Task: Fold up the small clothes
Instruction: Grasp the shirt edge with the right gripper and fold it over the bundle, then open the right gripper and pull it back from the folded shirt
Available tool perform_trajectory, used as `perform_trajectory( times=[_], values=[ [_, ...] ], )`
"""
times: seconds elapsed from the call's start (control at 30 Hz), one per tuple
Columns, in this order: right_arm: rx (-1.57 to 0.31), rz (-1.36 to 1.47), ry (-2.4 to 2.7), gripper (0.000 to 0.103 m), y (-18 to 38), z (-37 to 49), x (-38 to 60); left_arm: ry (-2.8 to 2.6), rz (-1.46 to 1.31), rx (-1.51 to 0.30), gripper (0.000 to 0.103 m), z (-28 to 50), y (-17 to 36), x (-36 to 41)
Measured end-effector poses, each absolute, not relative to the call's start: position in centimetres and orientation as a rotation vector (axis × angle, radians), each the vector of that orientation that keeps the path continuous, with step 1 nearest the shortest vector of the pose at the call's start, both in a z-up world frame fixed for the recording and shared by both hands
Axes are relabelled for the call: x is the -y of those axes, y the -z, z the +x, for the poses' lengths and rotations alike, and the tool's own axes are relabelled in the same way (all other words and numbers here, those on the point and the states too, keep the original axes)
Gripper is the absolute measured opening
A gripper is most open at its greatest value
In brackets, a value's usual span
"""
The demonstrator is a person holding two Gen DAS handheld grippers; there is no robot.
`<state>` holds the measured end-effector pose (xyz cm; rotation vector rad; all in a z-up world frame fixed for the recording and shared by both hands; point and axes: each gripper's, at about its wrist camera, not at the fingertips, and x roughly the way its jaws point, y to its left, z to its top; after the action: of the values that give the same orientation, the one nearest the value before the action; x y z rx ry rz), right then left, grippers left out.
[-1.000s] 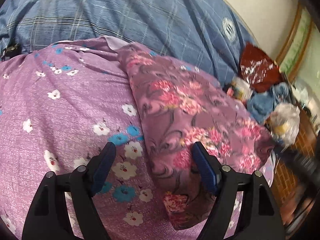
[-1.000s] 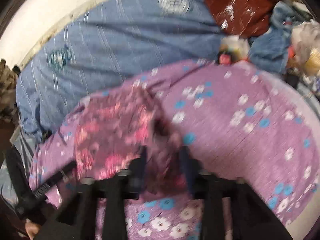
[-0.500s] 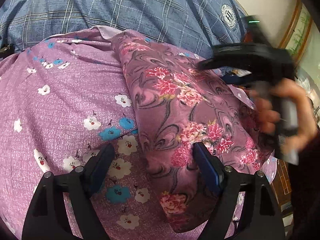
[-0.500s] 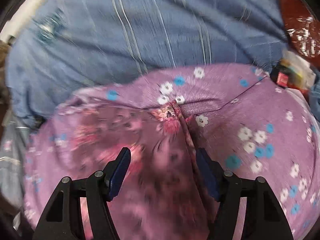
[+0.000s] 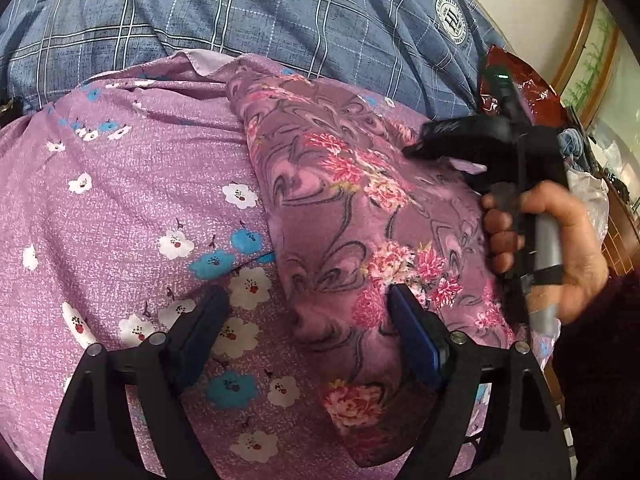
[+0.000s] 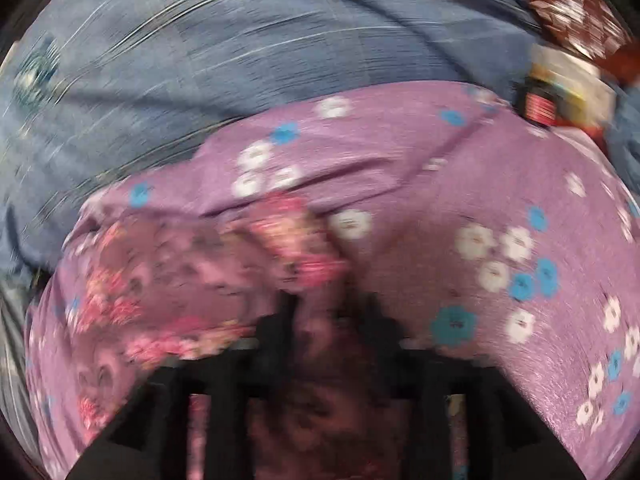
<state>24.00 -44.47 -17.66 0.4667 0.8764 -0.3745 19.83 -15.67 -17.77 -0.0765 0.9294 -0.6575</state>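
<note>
One folded mauve rose-print garment (image 5: 344, 208) on purple daisy-print cloth (image 5: 120, 208). Left gripper (image 5: 306, 308) agape; right gripper (image 6: 328, 312) pinching garment. Round "HL" crest (image 5: 452, 21) on blue plaid bedsheet (image 5: 240, 12).

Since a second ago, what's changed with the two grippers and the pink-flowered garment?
The right gripper opened half a second ago, moved in and has now closed on the pink-flowered garment at its far edge. The left gripper stays open over the garment's near part. The purple sheet hasn't shifted.

A mauve garment (image 5: 352, 216) with pink flowers and dark swirls lies folded lengthwise on the flowered purple cloth (image 5: 120, 208).
</note>
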Motion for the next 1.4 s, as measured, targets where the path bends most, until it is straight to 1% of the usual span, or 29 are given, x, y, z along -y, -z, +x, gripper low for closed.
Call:
perform_trajectory(
  times=[0.07,0.13,0.17,0.2,0.23,0.27,0.3,0.4,0.5,0.53,0.57,0.6,0.67,0.8,0.9,0.93,0.97,1.17,1.4],
  values=[
    [-0.805,0.514,0.33,0.056,16.2,22.2,44.6,0.654,-0.075,-0.931,0.083,19.8,17.6,15.6],
    [-0.762,0.424,0.32,0.052,14.4,20.4,43.2,0.651,-0.069,-0.928,0.083,19.7,17.5,15.6],
    [-0.749,0.391,0.291,0.04,13.7,19.4,42.4,0.647,-0.064,-0.926,0.083,19.6,17.4,15.7],
    [-0.734,0.363,0.248,0.03,12.9,18.0,41.3,0.643,-0.059,-0.922,0.083,19.5,17.4,15.7],
    [-0.733,0.329,0.23,0.014,12.5,16.8,40.3,0.639,-0.054,-0.918,0.083,19.3,17.3,15.8],
    [-0.737,0.308,0.227,0.007,12.4,16.4,39.5,0.637,-0.048,-0.913,0.083,19.2,17.3,15.8],
    [-0.744,0.295,0.219,0.006,12.6,15.4,38.6,0.633,-0.038,-0.905,0.083,19.1,17.2,15.9],
    [-0.78,0.303,0.199,0.005,14.3,14.0,36.9,0.623,-0.015,-0.886,0.083,18.7,17.2,16.1],
    [-0.87,0.295,0.253,0.004,18.3,14.7,37.1,0.62,0.001,-0.872,0.083,18.4,17.2,16.3],
    [-0.847,0.293,0.254,0.003,18.9,14.5,37.2,0.62,0.006,-0.874,0.083,18.3,17.3,16.4],
    [-0.812,0.278,0.257,0.003,18.9,14.2,37.1,0.619,0.008,-0.873,0.083,18.4,17.3,16.4],
    [-0.826,0.252,0.268,0.003,18.5,14.3,36.7,0.617,0.01,-0.87,0.083,18.3,17.3,16.4],
    [-0.823,0.21,0.279,0.011,17.4,14.2,35.8,0.616,0.009,-0.867,0.083,18.3,17.2,16.2],
    [-0.7,0.122,0.294,0.012,15.2,12.7,33.7,0.604,0.001,-0.858,0.083,18.3,16.7,16.0],
    [-0.646,0.093,0.298,0.019,14.0,12.1,32.7,0.579,0.001,-0.829,0.083,18.2,16.1,15.6],
    [-0.639,0.086,0.3,0.025,13.8,12.1,32.4,0.573,0.001,-0.82,0.083,18.1,15.9,15.4],
    [-0.64,0.083,0.303,0.027,13.6,12.1,32.4,0.566,0.001,-0.814,0.083,18.1,15.7,15.1],
    [-0.693,0.053,0.325,0.027,14.2,13.0,31.2,0.504,0.02,-0.761,0.083,17.8,14.7,13.3],
    [-0.67,0.001,0.324,0.027,13.7,12.7,29.5,0.453,-0.003,-0.74,0.083,18.2,14.3,11.2]
  ],
)
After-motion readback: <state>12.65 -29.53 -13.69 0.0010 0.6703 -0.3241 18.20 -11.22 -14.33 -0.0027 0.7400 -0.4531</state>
